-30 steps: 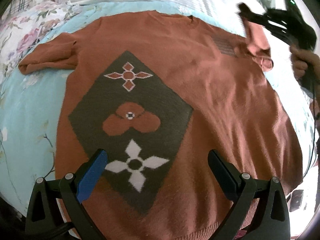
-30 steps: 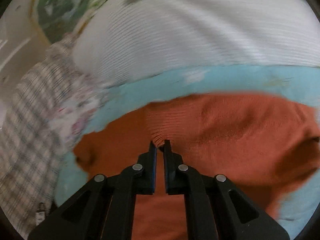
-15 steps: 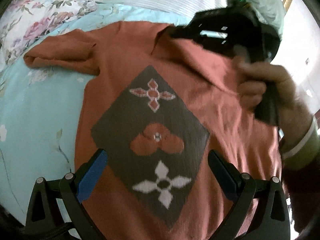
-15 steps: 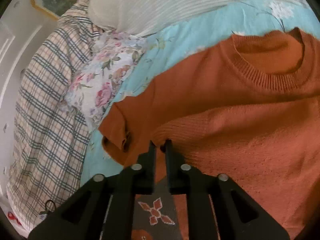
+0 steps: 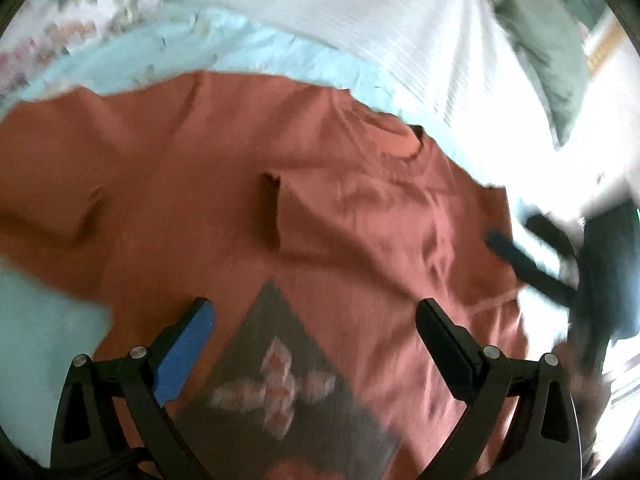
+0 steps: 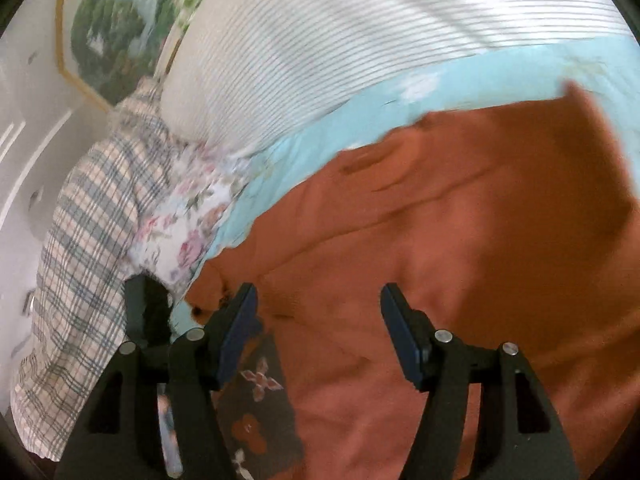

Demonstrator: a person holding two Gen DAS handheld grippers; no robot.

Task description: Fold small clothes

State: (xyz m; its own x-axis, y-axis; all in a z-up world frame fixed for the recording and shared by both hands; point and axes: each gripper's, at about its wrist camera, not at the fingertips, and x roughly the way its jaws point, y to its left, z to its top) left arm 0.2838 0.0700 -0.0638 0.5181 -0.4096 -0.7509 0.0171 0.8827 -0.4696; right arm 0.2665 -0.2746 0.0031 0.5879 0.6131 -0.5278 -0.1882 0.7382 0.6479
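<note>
An orange knit sweater (image 5: 360,216) with a dark diamond panel (image 5: 288,384) lies face up on the light blue sheet (image 5: 280,52). One sleeve is folded across the chest, and its cuff (image 5: 268,212) ends near the middle. My left gripper (image 5: 316,320) hovers open over the upper chest with nothing between its fingers. My right gripper (image 6: 318,312) is above the folded sleeve (image 6: 460,220); its jaws are opening and no fabric is pinched. In the left wrist view the right gripper (image 5: 520,256) shows blurred at the sweater's right edge.
A white striped pillow (image 6: 340,40) lies beyond the collar. A plaid cloth (image 6: 80,240) and a floral cushion (image 6: 192,232) sit at the far-left side. A grey-green pillow (image 5: 540,32) is at the back right, and a framed picture (image 6: 112,20) hangs on the wall.
The right gripper carried the sleeve across the chest, let it go and pulled back to the sweater's right edge. The left gripper slid up from the hem end toward the collar.
</note>
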